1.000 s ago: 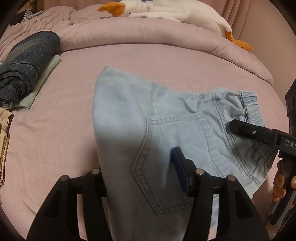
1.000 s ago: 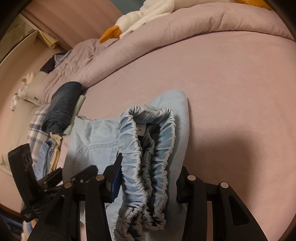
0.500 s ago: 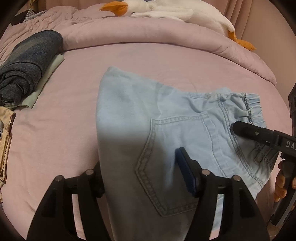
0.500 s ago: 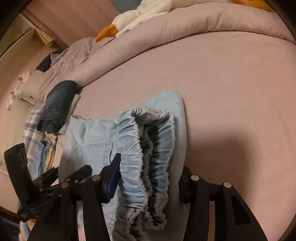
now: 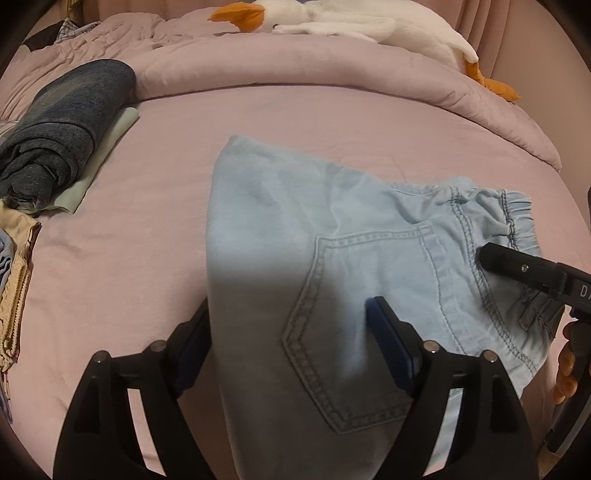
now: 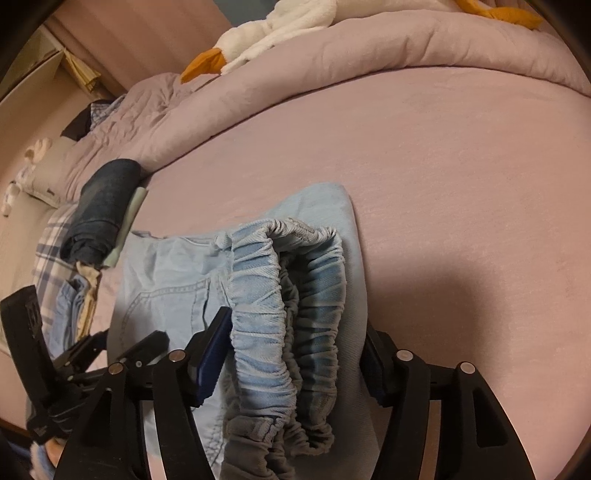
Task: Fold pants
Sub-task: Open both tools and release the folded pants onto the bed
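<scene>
Light-blue denim pants (image 5: 295, 236) folded in half on pink bed sheet (image 5: 155, 206), back pocket (image 5: 354, 295) up, elastic waistband (image 6: 280, 295) at near right, folded leg end toward far side. Left gripper (image 5: 288, 347) over near pants edge, fingers spread on either side of cloth, nothing clamped; looks released, likely hovering to let folded layers settle flat. Right gripper (image 6: 295, 354) straddling bunched waistband, blue pads (image 6: 212, 350) well apart from each other, not clenched; cloth between them but not pinched as far as visible. Probably placed so both ends of near edge can be pinched together for a further fold toward far side. Person's fingers (image 5: 565, 369) on right tool's handle at right edge. Rolled dark jeans (image 5: 62, 122) on pale green cloth (image 5: 107, 147) at far left, well apart from pants, with other stacked clothes nearer. Plush goose (image 5: 351, 22) on rumpled pink duvet (image 5: 295, 59) at far side. Risk judged: thick gathered waistband may slip or spring open under a shallow pinch.
</scene>
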Available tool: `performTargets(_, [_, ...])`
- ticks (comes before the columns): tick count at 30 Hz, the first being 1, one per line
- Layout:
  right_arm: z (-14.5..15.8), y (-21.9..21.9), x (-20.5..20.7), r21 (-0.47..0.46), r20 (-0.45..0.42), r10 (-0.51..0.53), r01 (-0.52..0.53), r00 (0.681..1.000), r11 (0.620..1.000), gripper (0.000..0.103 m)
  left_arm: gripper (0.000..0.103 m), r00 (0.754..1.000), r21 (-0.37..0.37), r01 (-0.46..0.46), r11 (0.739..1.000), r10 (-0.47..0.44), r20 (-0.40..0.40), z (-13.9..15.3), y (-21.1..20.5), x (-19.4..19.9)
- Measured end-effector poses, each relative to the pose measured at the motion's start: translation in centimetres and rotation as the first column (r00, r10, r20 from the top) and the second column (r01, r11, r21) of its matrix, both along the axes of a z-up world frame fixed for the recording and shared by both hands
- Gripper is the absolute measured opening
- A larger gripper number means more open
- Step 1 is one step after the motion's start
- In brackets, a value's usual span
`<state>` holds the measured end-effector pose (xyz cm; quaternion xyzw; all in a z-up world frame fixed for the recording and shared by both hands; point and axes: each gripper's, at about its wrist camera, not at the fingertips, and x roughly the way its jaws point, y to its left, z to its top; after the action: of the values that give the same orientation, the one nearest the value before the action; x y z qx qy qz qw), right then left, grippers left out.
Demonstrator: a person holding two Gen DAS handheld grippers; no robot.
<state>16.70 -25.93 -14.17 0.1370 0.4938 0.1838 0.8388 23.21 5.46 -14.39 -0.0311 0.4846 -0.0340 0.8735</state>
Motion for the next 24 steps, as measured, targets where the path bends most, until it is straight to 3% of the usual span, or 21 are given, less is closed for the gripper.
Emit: performTargets(24, [0.18,0.55,0.11,-0.072,-0.005,-0.001,0.000,1.000,0.997,0.066,0.099,0.999,0.035,-0.029,0.999,0.030,-0.028,-0.21,0.39,0.34])
